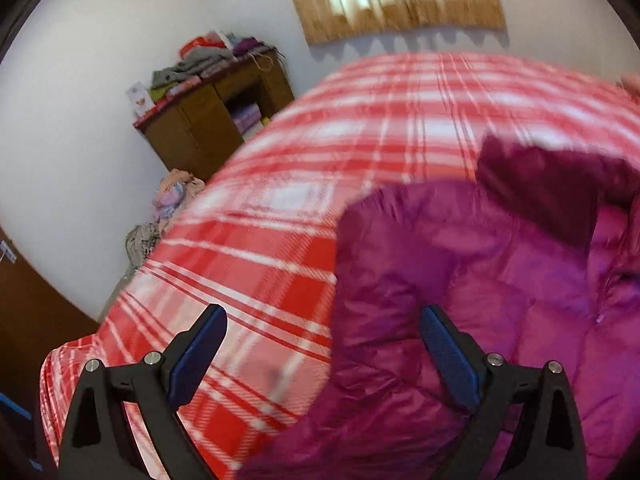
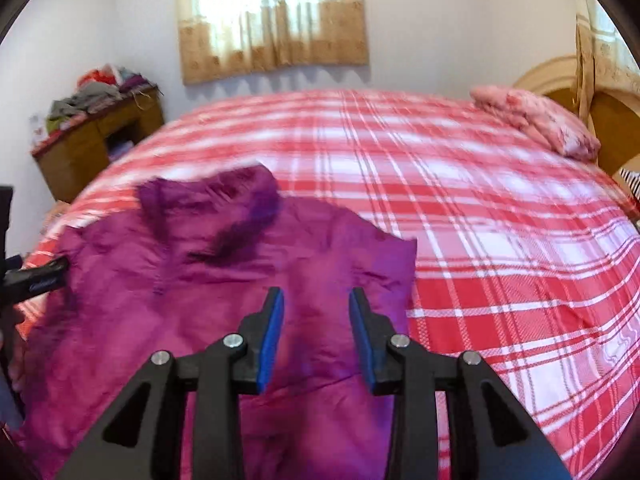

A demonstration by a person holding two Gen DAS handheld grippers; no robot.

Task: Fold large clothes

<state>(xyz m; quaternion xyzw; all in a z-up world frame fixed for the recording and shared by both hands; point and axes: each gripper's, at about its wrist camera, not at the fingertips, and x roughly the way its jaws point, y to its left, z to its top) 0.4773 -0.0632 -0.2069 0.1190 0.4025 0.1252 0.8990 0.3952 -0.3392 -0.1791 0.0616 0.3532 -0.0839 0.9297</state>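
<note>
Jacket [image 2: 224, 280] lies on the bed [image 2: 460, 208], near its front-left part; pillow [image 2: 536, 120] at far right by the headboard [image 2: 568, 84]; cabinet [image 2: 92, 148] stands left of the bed w/ clothes pile [image 2: 96, 88] on top; curtain [image 2: 272, 20] on the wall behind.

A red-and-white plaid bedspread [image 2: 460, 208] covers the whole bed beneath me. At two o'clock from my right-hand view a pink patterned pillow [image 2: 536, 124] lies on it, just in front of a pale arched wooden headboard [image 2: 560, 76]. At twelve o'clock a tan curtain [image 2: 272, 20] hangs over a bright window. At ten o'clock a brown wooden cabinet [image 2: 96, 140] stands against the white wall [image 2: 440, 20], with a heap of mixed clothes [image 2: 96, 88] on top. From my left-hand view, at nine o'clock, a bundle of pastel fabric [image 1: 172, 196] sits beside the bed's edge, below that cabinet
</note>
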